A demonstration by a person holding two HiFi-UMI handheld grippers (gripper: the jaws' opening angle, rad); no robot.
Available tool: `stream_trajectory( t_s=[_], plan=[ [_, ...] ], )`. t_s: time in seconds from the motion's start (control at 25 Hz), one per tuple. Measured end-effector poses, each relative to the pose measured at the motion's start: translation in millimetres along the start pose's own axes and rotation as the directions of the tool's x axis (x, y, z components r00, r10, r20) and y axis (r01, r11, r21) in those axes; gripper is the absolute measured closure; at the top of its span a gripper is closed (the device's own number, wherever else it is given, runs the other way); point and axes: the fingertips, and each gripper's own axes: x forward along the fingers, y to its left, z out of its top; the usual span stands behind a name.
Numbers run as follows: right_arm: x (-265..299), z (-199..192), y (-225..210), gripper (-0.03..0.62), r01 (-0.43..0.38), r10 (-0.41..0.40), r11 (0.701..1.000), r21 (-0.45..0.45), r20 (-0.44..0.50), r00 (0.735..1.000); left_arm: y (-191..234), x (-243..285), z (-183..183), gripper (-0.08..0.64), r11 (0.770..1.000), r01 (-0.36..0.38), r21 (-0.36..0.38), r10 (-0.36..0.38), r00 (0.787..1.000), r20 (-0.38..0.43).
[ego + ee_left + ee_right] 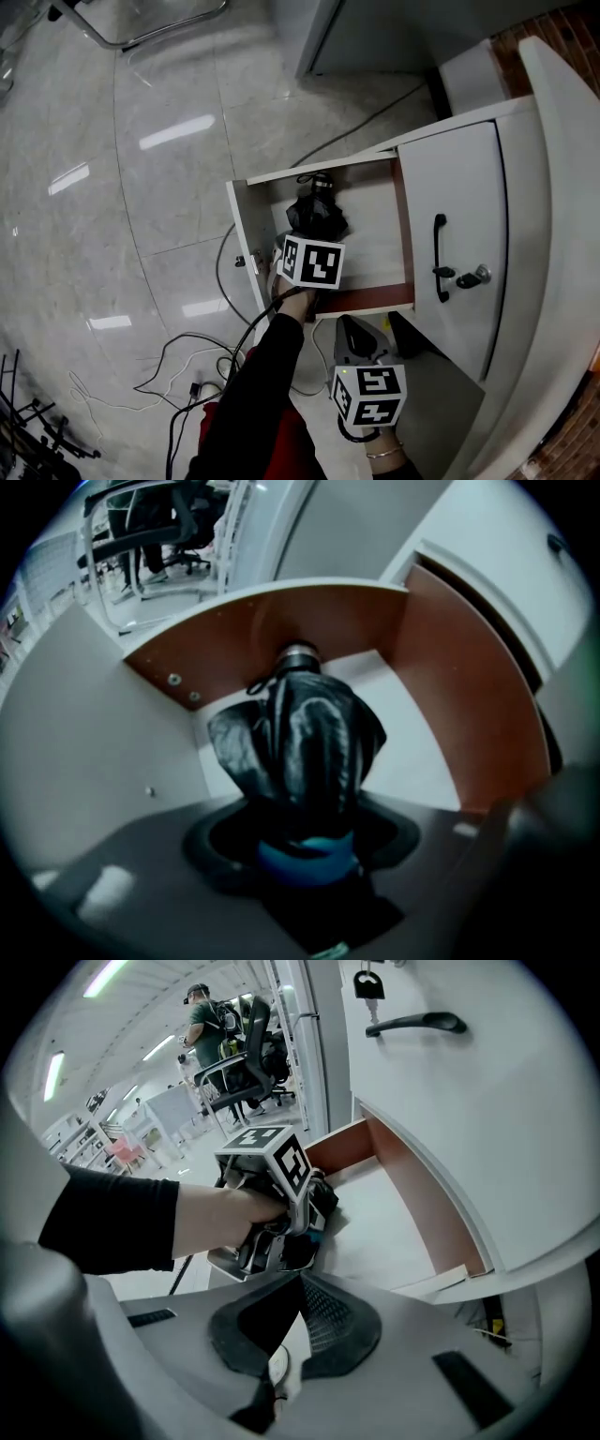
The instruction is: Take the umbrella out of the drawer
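The left hand-held gripper (307, 844) reaches down into the open drawer (375, 220), jaws spread wide with the near end of the umbrella (305, 733) between them. A dark gap shows on each side of it. The umbrella is black and folded, with a blue band (307, 860) at the jaws, and it lies on the drawer's white bottom with its far end toward the back wall. A hand (220, 1218) in a black sleeve grips this tool from the left.

The right hand-held gripper (298, 1283) hangs outside the drawer's front, jaws pressed together at the tips and empty. Beside the drawer is a white door (459, 187) with a black handle (439, 258) and a key (473, 277). Cables (187, 366) trail over the tiled floor (141, 187).
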Motion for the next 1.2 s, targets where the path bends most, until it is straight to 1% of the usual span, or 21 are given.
stream_trajectory(
  t_s=[0.16, 0.44, 0.56, 0.8, 0.96, 1.2],
  plan=[
    [-9, 1, 7, 0.594, 0.008, -0.008, 1.0, 0.002, 0.011, 1.0, -12, -21, 7, 0.308, 1.0, 0.02, 0.001, -0.02, 0.999, 0.048],
    [-30, 9, 19, 0.594, 0.03, -0.03, 1.0, 0.002, 0.041, 0.999, -23, -70, 21, 0.308, 0.997, 0.07, -0.027, -0.066, 0.991, 0.117],
    [-44, 14, 24, 0.594, 0.039, -0.039, 0.999, 0.0, 0.054, 0.998, -28, -98, 24, 0.308, 0.996, 0.091, -0.012, -0.088, 0.986, 0.145],
    [-68, 25, 38, 0.594, 0.048, -0.048, 0.999, 0.002, 0.093, 0.994, -31, -157, 36, 0.308, 0.994, 0.099, 0.052, -0.108, 0.97, 0.219],
    [-77, 25, 47, 0.594, 0.044, -0.043, 0.999, -0.008, 0.103, 0.994, -32, -192, 42, 0.308, 0.993, 0.108, 0.057, -0.119, 0.955, 0.27],
    [-94, 30, 59, 0.594, 0.039, -0.035, 0.999, -0.033, 0.129, 0.991, -34, -240, 40, 0.308, 0.991, 0.112, 0.067, -0.128, 0.942, 0.31]
  ],
)
